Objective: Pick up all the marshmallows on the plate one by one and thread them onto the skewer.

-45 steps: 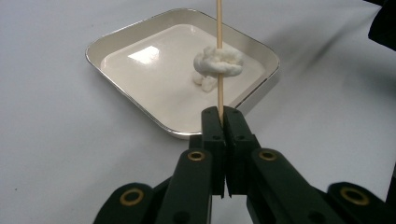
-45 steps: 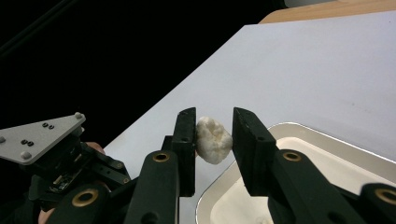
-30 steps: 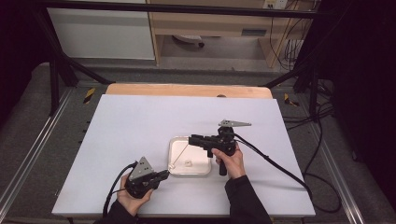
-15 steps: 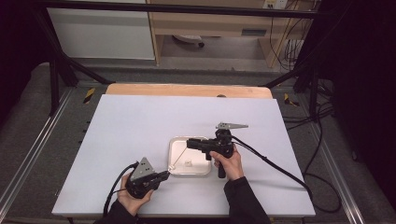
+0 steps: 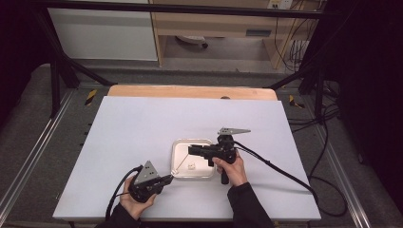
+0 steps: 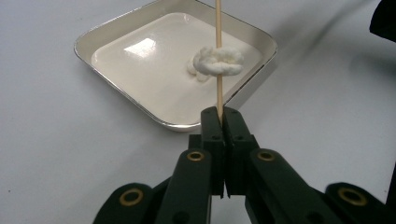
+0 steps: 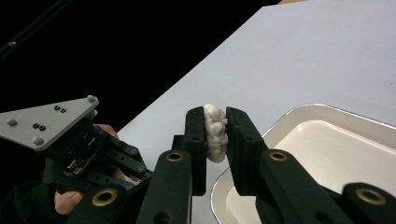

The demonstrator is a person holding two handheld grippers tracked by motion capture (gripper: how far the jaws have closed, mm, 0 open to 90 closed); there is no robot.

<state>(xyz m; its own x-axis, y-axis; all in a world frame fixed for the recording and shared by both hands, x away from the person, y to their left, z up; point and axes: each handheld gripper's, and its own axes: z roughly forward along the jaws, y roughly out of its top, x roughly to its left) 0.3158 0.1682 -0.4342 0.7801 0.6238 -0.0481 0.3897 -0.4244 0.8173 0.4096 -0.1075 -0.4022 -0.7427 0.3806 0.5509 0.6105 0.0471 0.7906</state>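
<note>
Left gripper view: your left gripper (image 6: 218, 122) pinches a thin wooden skewer (image 6: 218, 79) through a white puffy lump (image 6: 218, 61) over the glossy white square tray (image 6: 116, 32); your right gripper (image 7: 215, 133), jaws just closing, squeezes a soft white knobbly piece (image 7: 215, 133).

Bright, even light on the table (image 5: 142, 133) (dark surroundings); glare in the tray (image 6: 140, 46).

Skewered lump (image 6: 218, 61) above tray (image 6: 116, 32), mid-table (image 5: 142, 123)
</note>
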